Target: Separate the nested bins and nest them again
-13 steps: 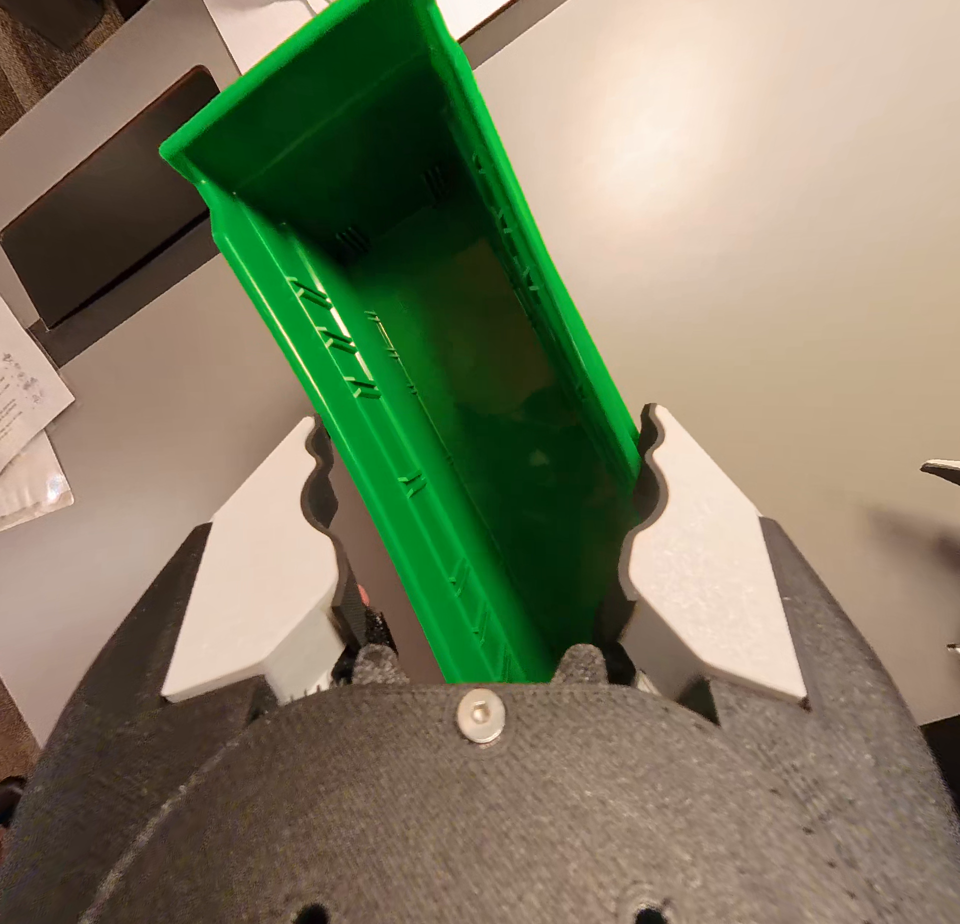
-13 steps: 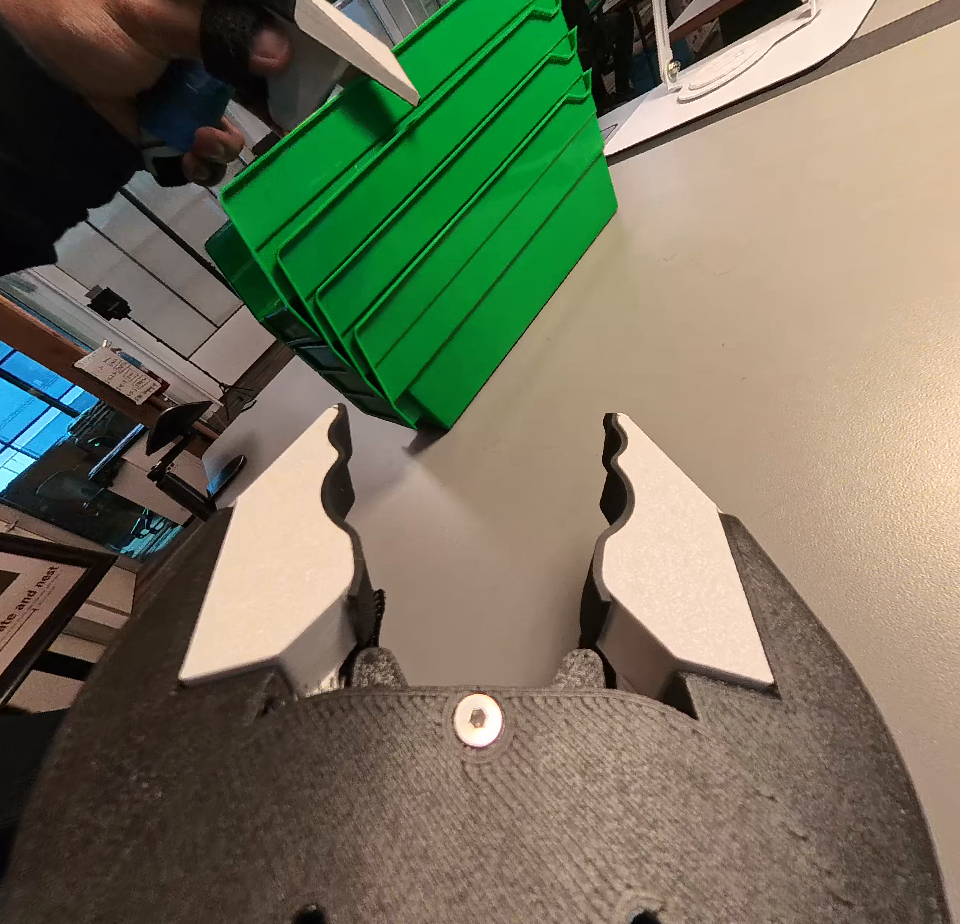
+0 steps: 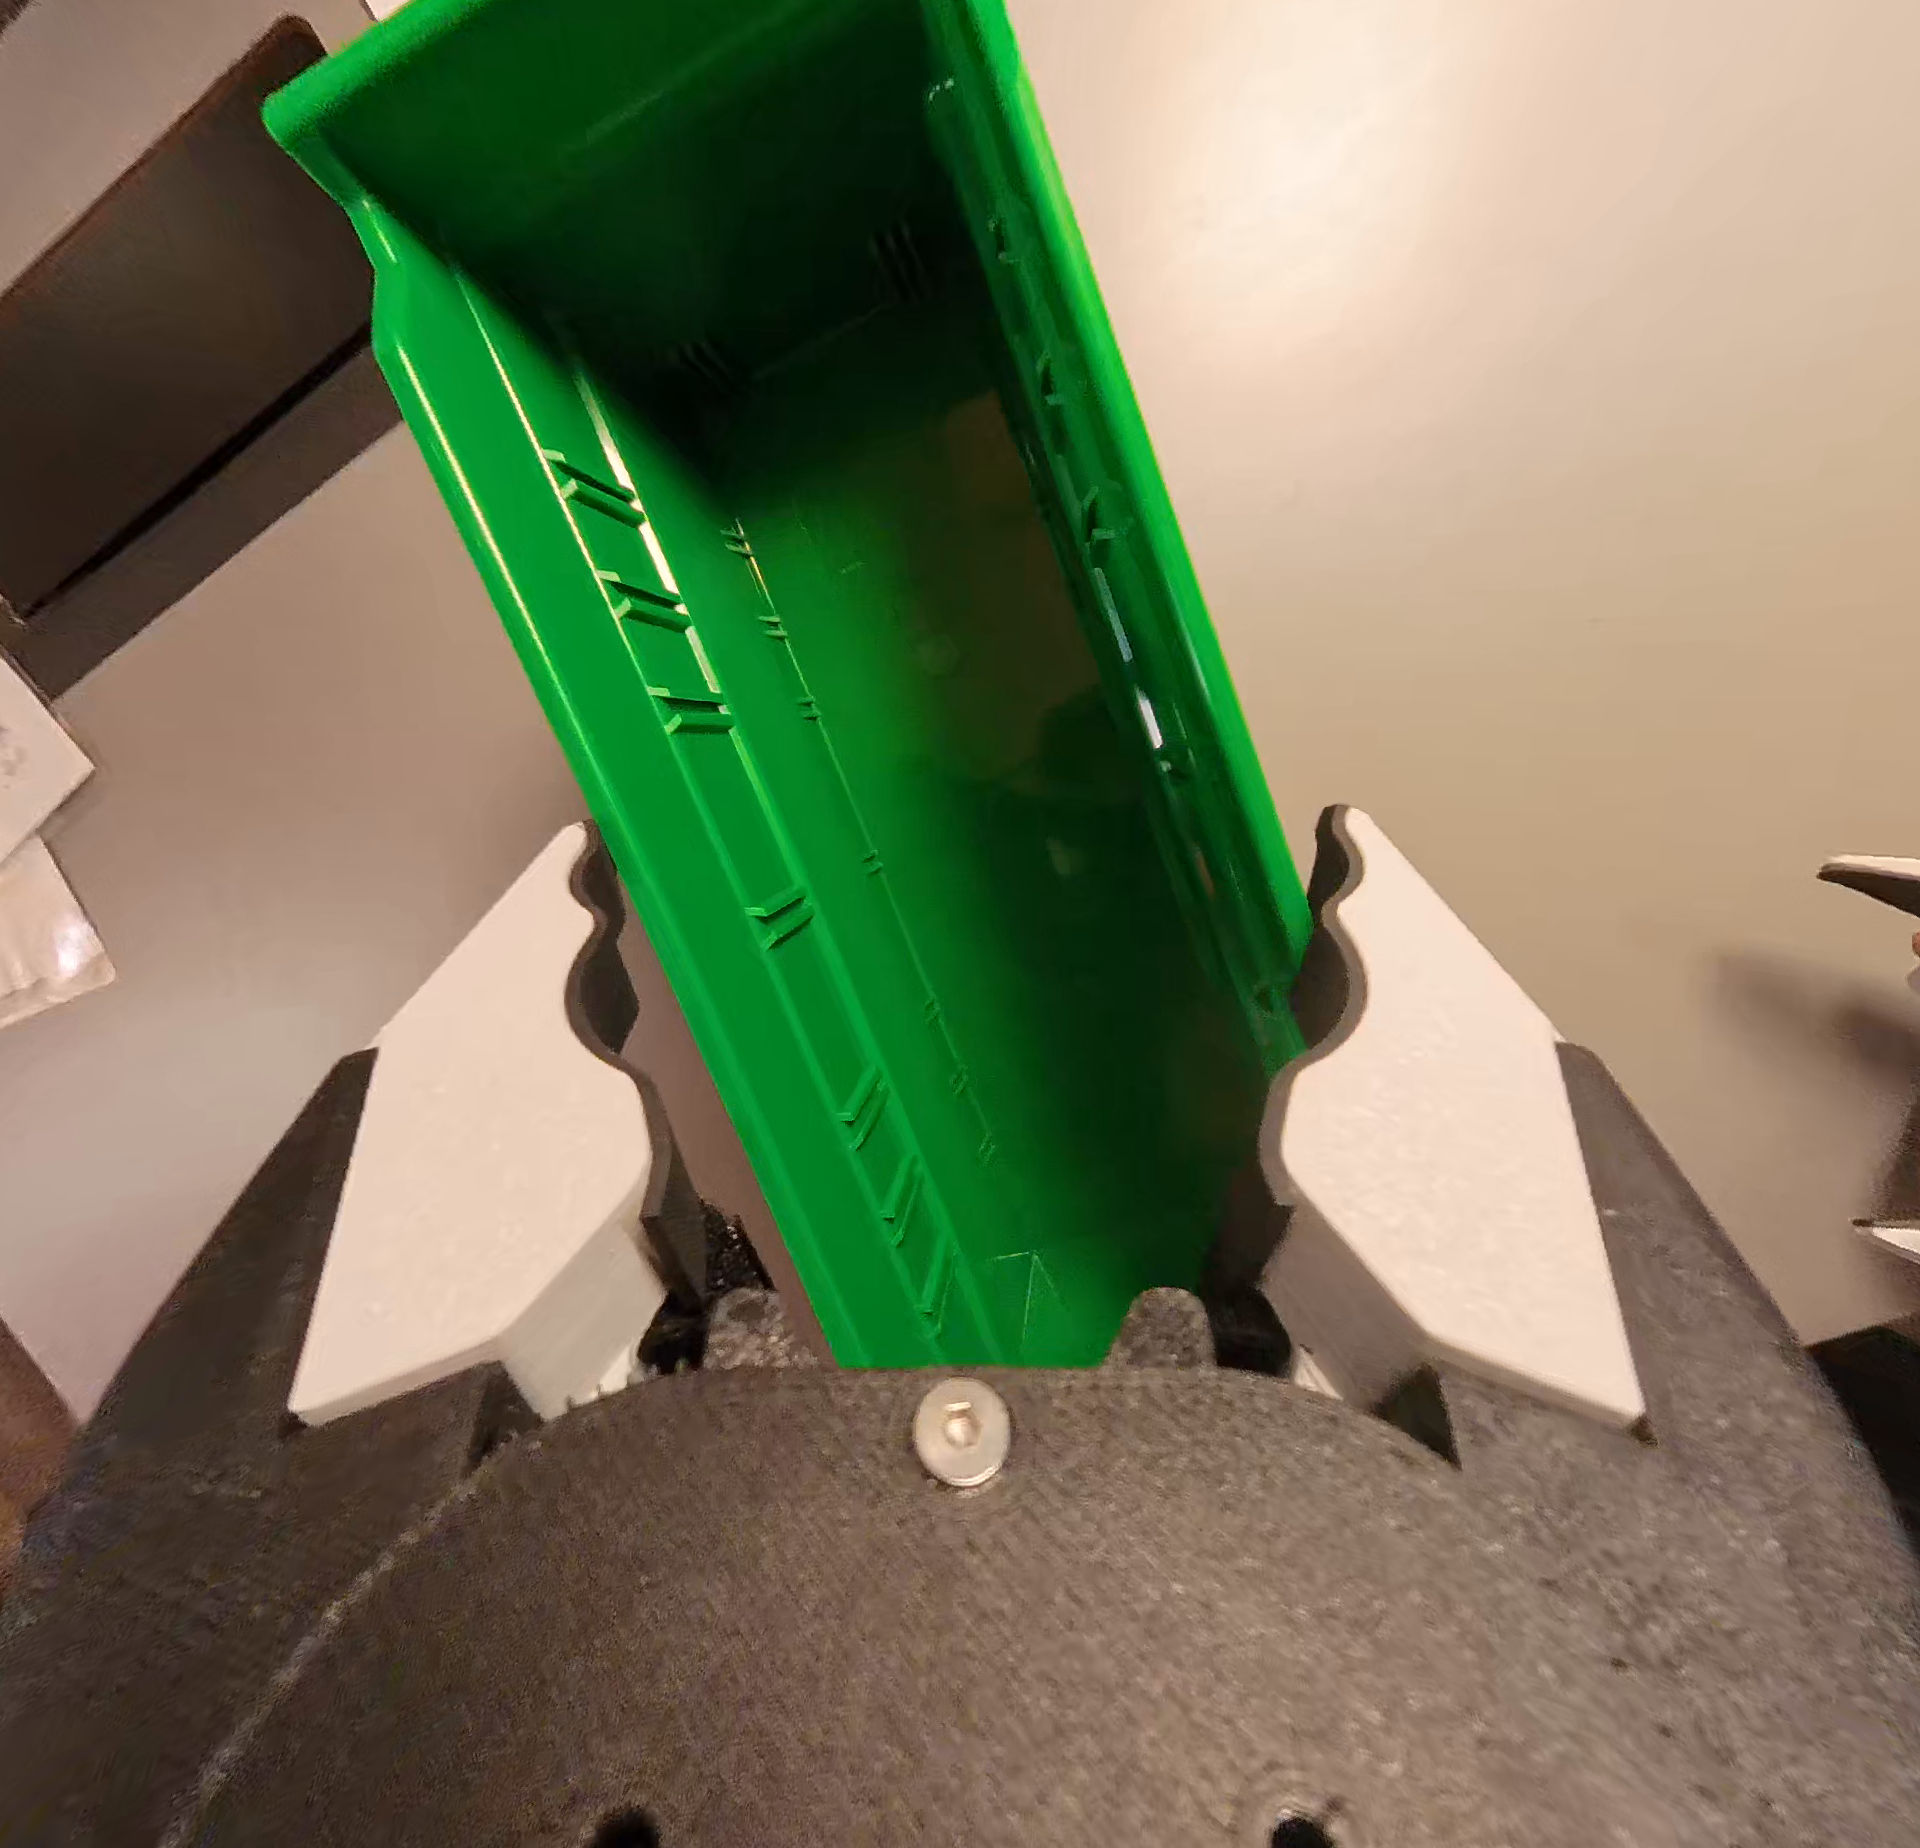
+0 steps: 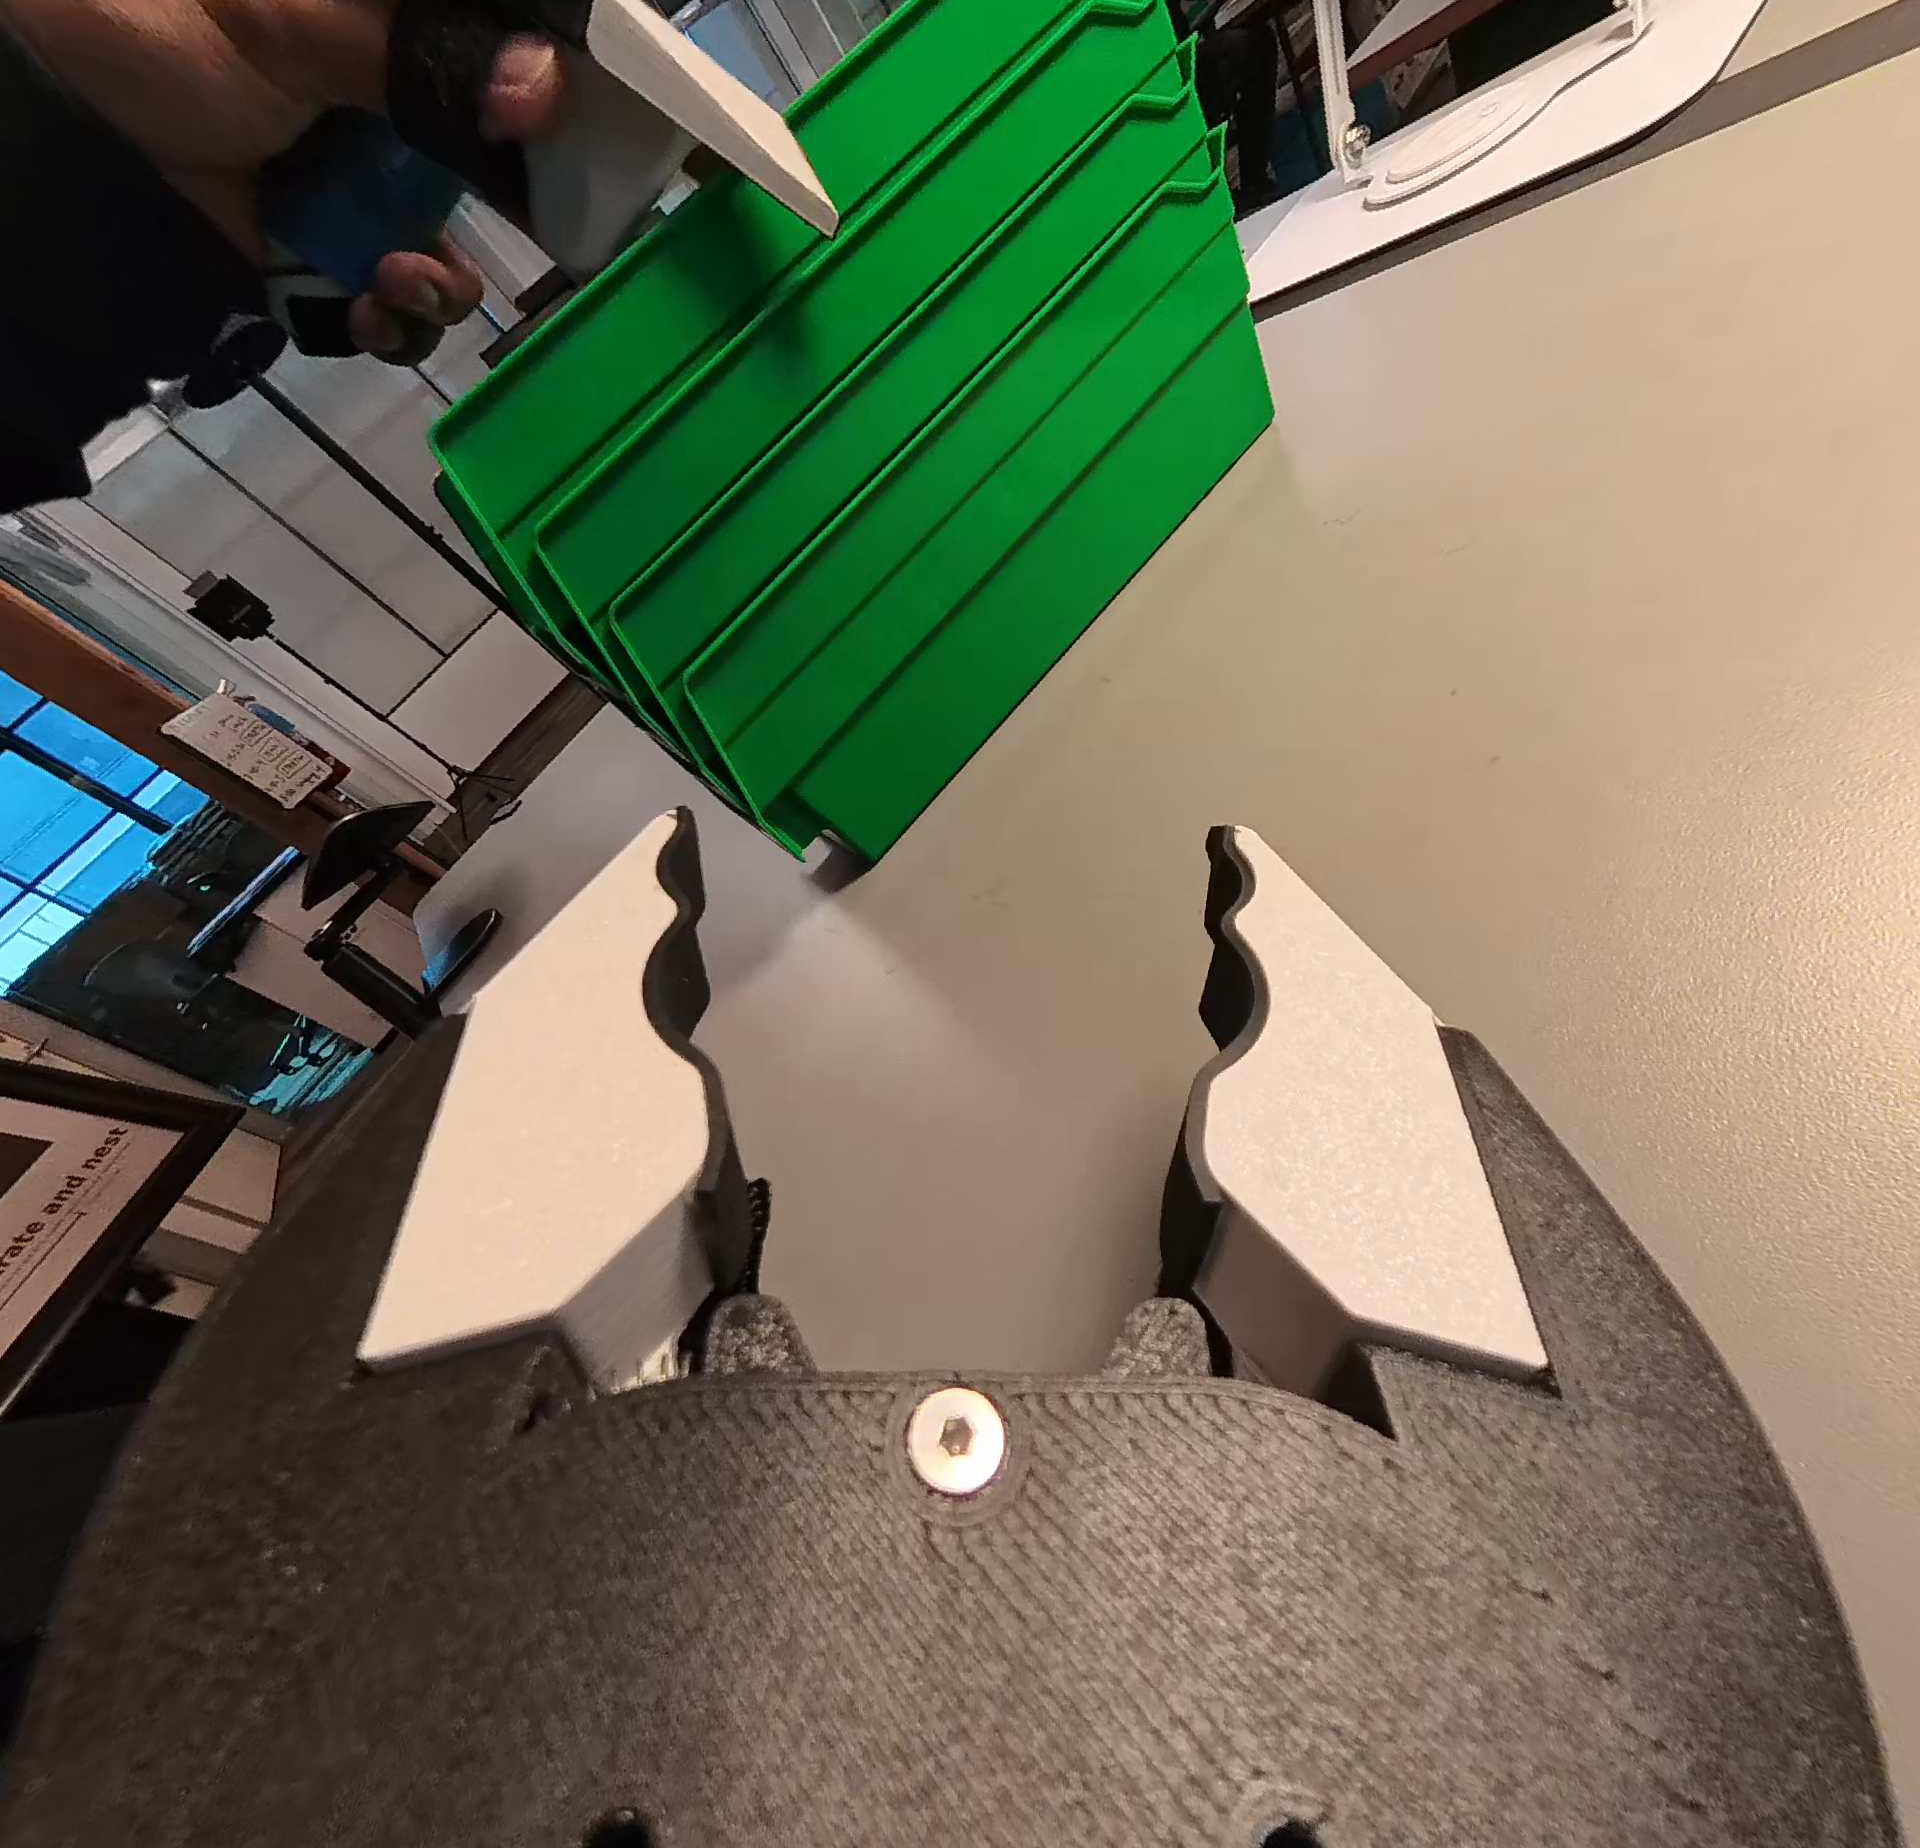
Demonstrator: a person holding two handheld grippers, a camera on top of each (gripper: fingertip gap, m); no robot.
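Right wrist view, four nested green bins (image 4: 935, 427)

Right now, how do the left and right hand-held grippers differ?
The left hand-held gripper has a green bin between its fingers, its right pad against the bin's wall; the right hand-held gripper has only bare table between its fingers. The left sits over the bin stack; the right stops short of it. Both are black with white fingers.

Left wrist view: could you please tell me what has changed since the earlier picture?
The left gripper has pushed a little farther along the top green bin, its fingers spread slightly wider. The right gripper remains open and empty; the bin stack stayed put.
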